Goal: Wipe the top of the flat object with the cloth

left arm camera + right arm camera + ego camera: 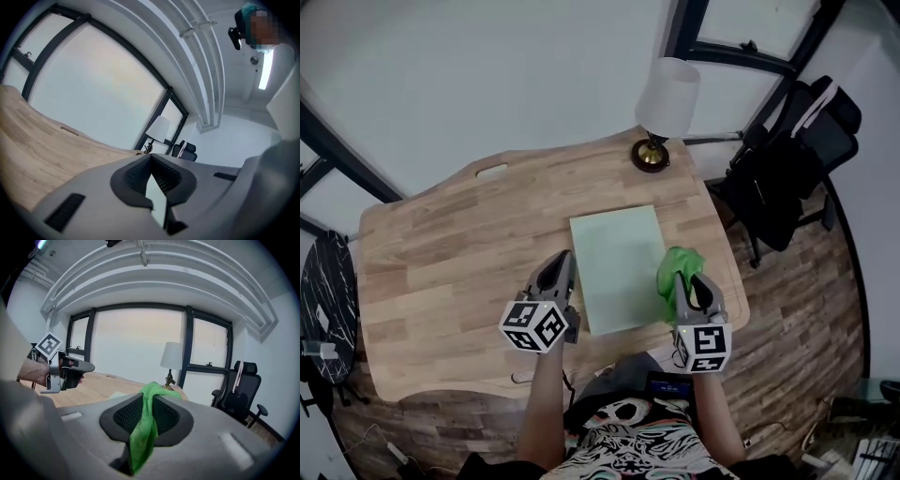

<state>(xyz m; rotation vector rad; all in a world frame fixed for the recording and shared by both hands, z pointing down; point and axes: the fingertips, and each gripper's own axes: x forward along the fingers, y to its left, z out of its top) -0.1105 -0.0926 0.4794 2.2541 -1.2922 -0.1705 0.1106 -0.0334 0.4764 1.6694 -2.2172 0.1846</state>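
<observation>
Currently pre-wipe: right tool clamped on green cloth, at right edge of flat mat on bench. Left tool jaws together, empty. Next: press cloth down, sweep across mat.

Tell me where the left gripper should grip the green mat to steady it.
Probably its left edge near the front corner, coming low from the left. The mat lies flat on the table, so only an edge offers a pinch; the shut left gripper sits beside that edge and must open first. The right gripper holds the cloth over the right side.
</observation>
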